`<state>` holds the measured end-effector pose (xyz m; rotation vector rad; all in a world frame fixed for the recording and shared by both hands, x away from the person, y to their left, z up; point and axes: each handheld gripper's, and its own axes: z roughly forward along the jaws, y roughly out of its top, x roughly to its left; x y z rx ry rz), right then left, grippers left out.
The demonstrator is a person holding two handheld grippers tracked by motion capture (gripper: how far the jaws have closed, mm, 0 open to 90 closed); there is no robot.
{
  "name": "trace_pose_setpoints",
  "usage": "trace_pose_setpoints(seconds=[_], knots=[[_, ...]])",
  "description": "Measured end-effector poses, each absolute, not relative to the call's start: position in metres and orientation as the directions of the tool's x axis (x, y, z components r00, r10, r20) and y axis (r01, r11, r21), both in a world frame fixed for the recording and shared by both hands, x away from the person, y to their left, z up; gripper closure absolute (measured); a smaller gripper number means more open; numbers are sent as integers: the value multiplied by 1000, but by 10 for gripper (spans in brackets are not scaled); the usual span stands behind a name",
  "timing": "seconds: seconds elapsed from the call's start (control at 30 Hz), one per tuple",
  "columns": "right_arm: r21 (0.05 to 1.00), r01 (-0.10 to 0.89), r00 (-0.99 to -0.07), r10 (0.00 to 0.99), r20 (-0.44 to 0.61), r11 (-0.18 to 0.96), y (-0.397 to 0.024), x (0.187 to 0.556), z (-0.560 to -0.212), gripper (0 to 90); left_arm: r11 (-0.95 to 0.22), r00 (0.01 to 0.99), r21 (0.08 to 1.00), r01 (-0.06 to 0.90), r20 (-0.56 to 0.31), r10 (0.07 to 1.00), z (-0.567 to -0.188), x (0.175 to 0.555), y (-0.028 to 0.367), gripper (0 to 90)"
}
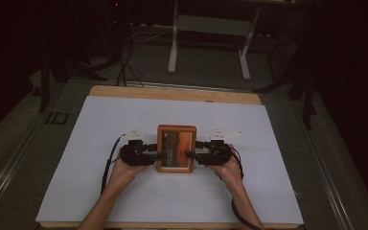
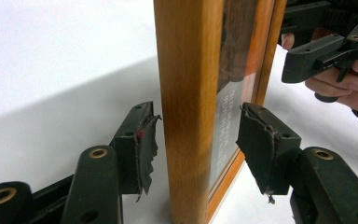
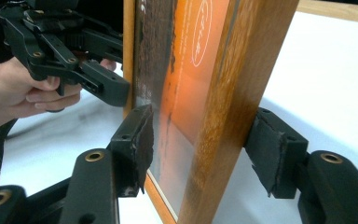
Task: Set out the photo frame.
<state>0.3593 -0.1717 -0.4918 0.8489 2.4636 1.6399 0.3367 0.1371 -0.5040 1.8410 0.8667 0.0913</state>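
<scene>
Both hands level, each gripper straddling the frame.

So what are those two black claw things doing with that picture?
A person holds a gripper in each hand, one at each side of a wooden picture frame standing on the white table. The left gripper has the frame's left edge between its jaws and the right gripper the right edge. In both gripper views the pads stand a little off the wood, with gaps showing, so neither is squeezing it at this moment. The frame looks to be standing by itself.
</scene>
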Motion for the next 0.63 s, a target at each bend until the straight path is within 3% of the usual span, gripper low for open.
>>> trace_pose_setpoints(seconds=[0.47, 0.63], knots=[[868, 385, -853, 480, 205, 313, -200, 355, -475, 388, -137, 704, 851, 506, -316, 636, -485, 334, 162, 448], [854, 405, -845, 491, 213, 326, -211, 356, -478, 375, -167, 670, 845, 508, -266, 693, -485, 335, 169, 445]])
